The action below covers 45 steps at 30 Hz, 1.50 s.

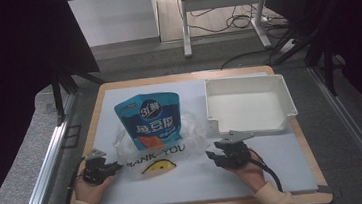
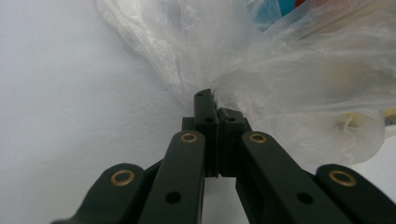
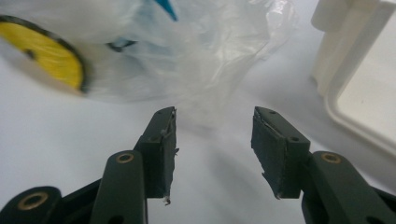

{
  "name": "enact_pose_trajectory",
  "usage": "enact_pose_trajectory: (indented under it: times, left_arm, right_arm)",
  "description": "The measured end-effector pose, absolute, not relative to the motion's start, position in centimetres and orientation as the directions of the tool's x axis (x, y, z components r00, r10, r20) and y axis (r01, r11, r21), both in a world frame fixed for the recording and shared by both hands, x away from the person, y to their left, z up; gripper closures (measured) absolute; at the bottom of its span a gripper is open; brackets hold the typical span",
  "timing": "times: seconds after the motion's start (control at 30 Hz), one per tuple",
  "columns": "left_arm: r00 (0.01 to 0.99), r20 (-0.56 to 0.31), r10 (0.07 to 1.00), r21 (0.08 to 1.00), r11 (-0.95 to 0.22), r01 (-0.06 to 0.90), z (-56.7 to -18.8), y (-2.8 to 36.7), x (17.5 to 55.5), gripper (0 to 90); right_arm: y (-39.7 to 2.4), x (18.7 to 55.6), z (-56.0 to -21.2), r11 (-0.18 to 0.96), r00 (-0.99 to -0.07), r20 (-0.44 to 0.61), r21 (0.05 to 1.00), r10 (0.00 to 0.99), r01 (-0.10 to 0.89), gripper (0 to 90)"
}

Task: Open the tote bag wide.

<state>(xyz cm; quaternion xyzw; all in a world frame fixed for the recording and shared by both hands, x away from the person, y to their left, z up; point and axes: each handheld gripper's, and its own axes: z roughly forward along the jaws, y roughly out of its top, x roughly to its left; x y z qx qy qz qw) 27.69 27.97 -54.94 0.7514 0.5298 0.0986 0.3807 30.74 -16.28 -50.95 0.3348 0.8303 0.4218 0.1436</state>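
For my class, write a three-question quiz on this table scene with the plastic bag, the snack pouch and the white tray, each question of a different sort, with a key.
1. True or false: the left gripper is shut on the plastic bag.
2. Multiple choice: where does the blue pouch lie? A) in the white tray; B) on the plastic bag; C) on the floor.
3. Short answer: is anything between the pads of the right gripper?

Key
1. True: its jaws pinch a fold of the bag's edge.
2. B: it rests on the bag, left of the tray.
3. No: the jaws stand apart with only the table showing in the gap, the bag just beyond the tips.
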Motion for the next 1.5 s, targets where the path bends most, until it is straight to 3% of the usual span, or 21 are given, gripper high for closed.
enact_pose_trajectory:
  times: [0.03,0.13,0.17,0.23,0.3,0.5,0.67,0.83,0.87,0.93,0.97,1.1,1.5]
  left_arm:
    - [0.422,-0.253,0.871,0.675,-0.153,0.721,-54.9,28.0,27.7,89.6]
    - [0.419,-0.255,0.871,0.676,-0.149,0.721,-54.9,27.9,27.7,89.5]
    - [0.419,-0.255,0.871,0.676,-0.149,0.721,-54.9,27.9,27.7,89.5]
    - [0.421,-0.254,0.871,0.676,-0.151,0.722,-54.9,28.0,27.7,89.5]
    - [0.423,-0.255,0.870,0.674,-0.154,0.722,-54.9,28.0,27.8,89.5]
    - [0.424,-0.258,0.868,0.674,-0.152,0.723,-54.9,28.0,27.8,89.4]
    - [0.423,-0.258,0.869,0.674,-0.153,0.723,-54.9,27.9,27.8,89.4]
    - [0.424,-0.259,0.868,0.675,-0.151,0.723,-54.9,27.9,27.8,89.3]
    - [0.422,-0.264,0.868,0.676,-0.145,0.722,-55.0,27.9,27.8,89.3]
    - [0.421,-0.265,0.867,0.676,-0.144,0.722,-55.0,27.9,27.8,89.3]
    - [0.423,-0.266,0.866,0.674,-0.146,0.724,-55.0,28.0,27.8,89.3]
    - [0.423,-0.261,0.868,0.675,-0.149,0.723,-55.0,27.9,27.8,89.3]
    - [0.424,-0.262,0.867,0.674,-0.150,0.723,-55.0,28.0,27.7,89.0]
  right_arm:
    - [-16.3,30.7,-50.9,0.420,-0.735,0.044,0.797,0.677,0.435,53.7]
    - [-16.5,28.8,-49.8,0.412,-0.762,0.050,0.818,0.645,0.402,69.9]
    - [-16.5,28.8,-49.8,0.412,-0.762,0.050,0.818,0.645,0.402,69.9]
    - [-15.9,27.5,-48.8,0.411,-0.793,0.045,0.836,0.608,0.363,80.8]
    - [-15.2,26.9,-47.9,0.403,-0.814,0.049,0.851,0.579,0.337,84.4]
    - [-12.4,26.4,-44.9,0.408,-0.856,-0.020,0.884,0.517,0.226,86.1]
    - [-11.0,29.0,-42.0,0.384,-0.830,-0.076,0.907,0.553,0.173,86.8]
    - [-10.8,32.5,-41.2,0.386,-0.811,-0.074,0.902,0.580,0.194,80.7]
    - [-11.1,34.3,-41.5,0.378,-0.792,-0.057,0.898,0.608,0.225,73.0]
    - [-11.3,35.1,-41.7,0.372,-0.785,-0.043,0.896,0.618,0.244,68.7]
    - [-11.7,36.5,-42.2,0.351,-0.761,-0.019,0.895,0.648,0.276,62.0]
    - [-11.6,38.3,-43.0,0.345,-0.735,-0.009,0.887,0.678,0.308,55.8]
    - [-10.4,40.0,-45.7,0.406,-0.739,-0.003,0.837,0.674,0.367,53.4]
